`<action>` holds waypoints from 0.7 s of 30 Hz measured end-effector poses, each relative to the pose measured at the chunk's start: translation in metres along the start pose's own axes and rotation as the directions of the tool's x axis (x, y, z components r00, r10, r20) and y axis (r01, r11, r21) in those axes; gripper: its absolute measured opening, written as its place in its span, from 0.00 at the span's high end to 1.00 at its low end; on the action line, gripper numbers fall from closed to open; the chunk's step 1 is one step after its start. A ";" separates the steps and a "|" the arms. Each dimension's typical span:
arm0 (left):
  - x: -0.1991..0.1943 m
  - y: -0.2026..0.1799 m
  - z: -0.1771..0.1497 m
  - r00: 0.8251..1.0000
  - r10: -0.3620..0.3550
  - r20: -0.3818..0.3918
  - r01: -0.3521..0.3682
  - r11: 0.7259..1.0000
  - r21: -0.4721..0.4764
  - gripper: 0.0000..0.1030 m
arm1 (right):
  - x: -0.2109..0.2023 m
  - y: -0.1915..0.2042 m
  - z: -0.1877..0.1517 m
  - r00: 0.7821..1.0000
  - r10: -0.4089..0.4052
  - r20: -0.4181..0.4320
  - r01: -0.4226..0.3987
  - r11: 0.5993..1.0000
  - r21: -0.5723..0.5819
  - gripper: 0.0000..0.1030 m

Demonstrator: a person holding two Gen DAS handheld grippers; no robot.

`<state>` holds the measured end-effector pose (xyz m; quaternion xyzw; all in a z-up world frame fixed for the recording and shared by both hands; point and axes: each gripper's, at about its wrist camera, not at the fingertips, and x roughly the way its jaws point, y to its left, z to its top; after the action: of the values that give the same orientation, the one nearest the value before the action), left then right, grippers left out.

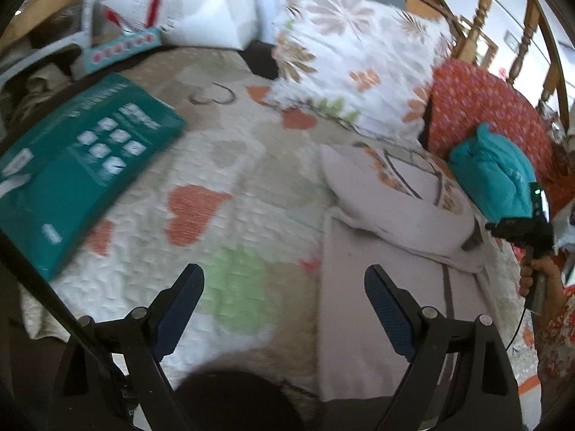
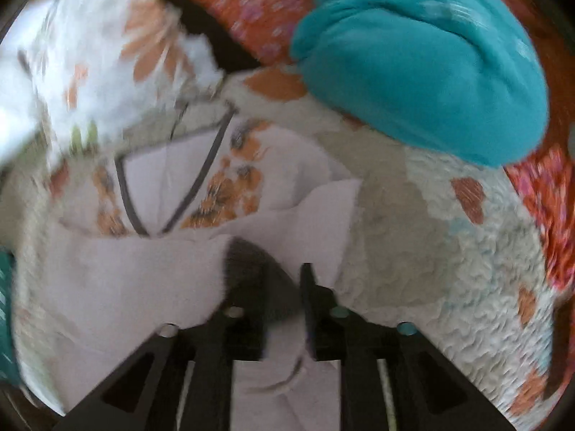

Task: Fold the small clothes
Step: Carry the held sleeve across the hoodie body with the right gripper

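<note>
Left wrist view: the left gripper (image 1: 284, 309) hangs wide open and empty over the quilt (image 1: 230, 165). A teal box (image 1: 79, 165) lies to its left, printing too blurred to read. The pale garment (image 1: 381, 251) lies at right, long axis running away from the camera, its far end doubled over. Right wrist view: the right gripper (image 2: 269, 305) is narrowly parted with garment cloth between its fingers, neckline farthest away beside a teal bundle (image 2: 424, 72).
</note>
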<state>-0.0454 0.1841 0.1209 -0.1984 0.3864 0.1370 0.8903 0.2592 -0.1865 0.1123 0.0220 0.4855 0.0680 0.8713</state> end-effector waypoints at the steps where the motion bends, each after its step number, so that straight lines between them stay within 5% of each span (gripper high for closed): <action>1: 0.006 -0.007 0.000 1.000 -0.008 -0.012 0.008 1.000 0.012 0.13 | -0.005 -0.005 0.000 1.000 0.009 0.009 -0.009 1.000 0.010 0.70; 7: 0.046 -0.051 0.012 0.998 -0.040 -0.047 0.044 0.995 0.092 0.13 | -0.011 -0.030 -0.023 0.997 0.079 -0.006 -0.079 0.997 -0.018 0.69; 12: 0.087 -0.078 0.041 0.996 -0.078 -0.050 0.083 0.990 0.113 0.13 | -0.007 -0.007 -0.036 0.987 0.158 0.023 -0.153 0.979 -0.134 0.67; 16: 0.133 -0.093 0.060 0.997 -0.048 -0.067 0.058 0.988 0.141 0.13 | 0.014 0.025 -0.028 0.993 0.109 0.046 -0.093 0.959 -0.268 0.40; 18: 0.156 -0.098 0.065 0.997 -0.019 -0.079 0.031 0.987 0.156 0.13 | 0.032 0.030 -0.020 0.997 0.068 0.026 -0.057 0.952 -0.302 0.37; 20: 0.178 -0.098 0.068 0.993 0.027 -0.111 -0.008 0.986 0.169 0.13 | 0.052 0.032 -0.012 0.991 0.099 -0.093 -0.124 0.941 -0.316 0.63; 21: 0.182 -0.097 0.067 0.992 0.042 -0.122 -0.020 0.985 0.174 0.13 | 0.056 0.033 -0.008 0.978 0.129 -0.165 -0.175 0.936 -0.307 0.90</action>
<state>0.1561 0.1453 0.0515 -0.1228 0.4550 0.1041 0.8758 0.2782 -0.1458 0.0645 -0.0869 0.5258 0.2143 0.8186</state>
